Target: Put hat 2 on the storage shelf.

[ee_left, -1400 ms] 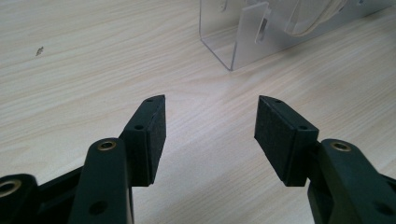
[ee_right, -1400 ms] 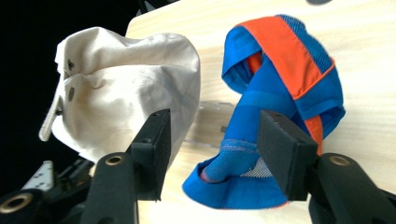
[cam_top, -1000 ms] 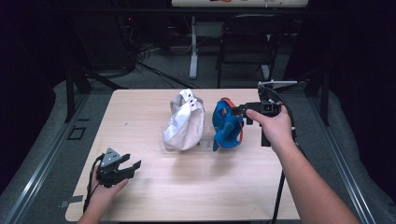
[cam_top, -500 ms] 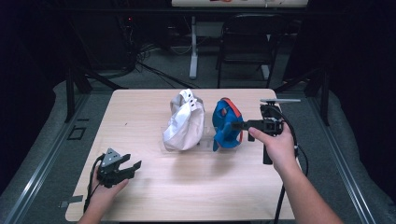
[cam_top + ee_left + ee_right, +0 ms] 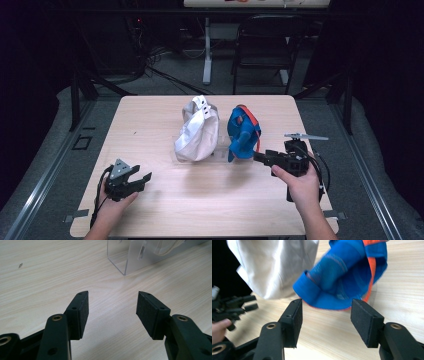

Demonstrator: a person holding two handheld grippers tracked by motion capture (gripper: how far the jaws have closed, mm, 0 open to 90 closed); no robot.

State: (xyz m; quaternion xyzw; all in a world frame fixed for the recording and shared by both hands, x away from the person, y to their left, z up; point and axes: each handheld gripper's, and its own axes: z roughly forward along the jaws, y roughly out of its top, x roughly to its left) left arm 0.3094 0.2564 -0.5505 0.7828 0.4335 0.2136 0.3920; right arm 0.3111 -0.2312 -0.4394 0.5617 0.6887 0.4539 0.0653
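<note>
— On the pale wooden desk, what is there?
— A white fabric cap beside a blue cap with orange trim, both mid-desk on a clear plastic stand.
— And the grippers?
— Left hand-held gripper rests released near the front-left corner. Right hand-held gripper is released, just short of the blue cap.

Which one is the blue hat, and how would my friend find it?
Start at the wooden table and look to its middle, where two caps stand side by side. The blue hat is the one nearer the right hand-held gripper. Unlike the plain white cap beside it, it is bright blue with orange trim.
</note>
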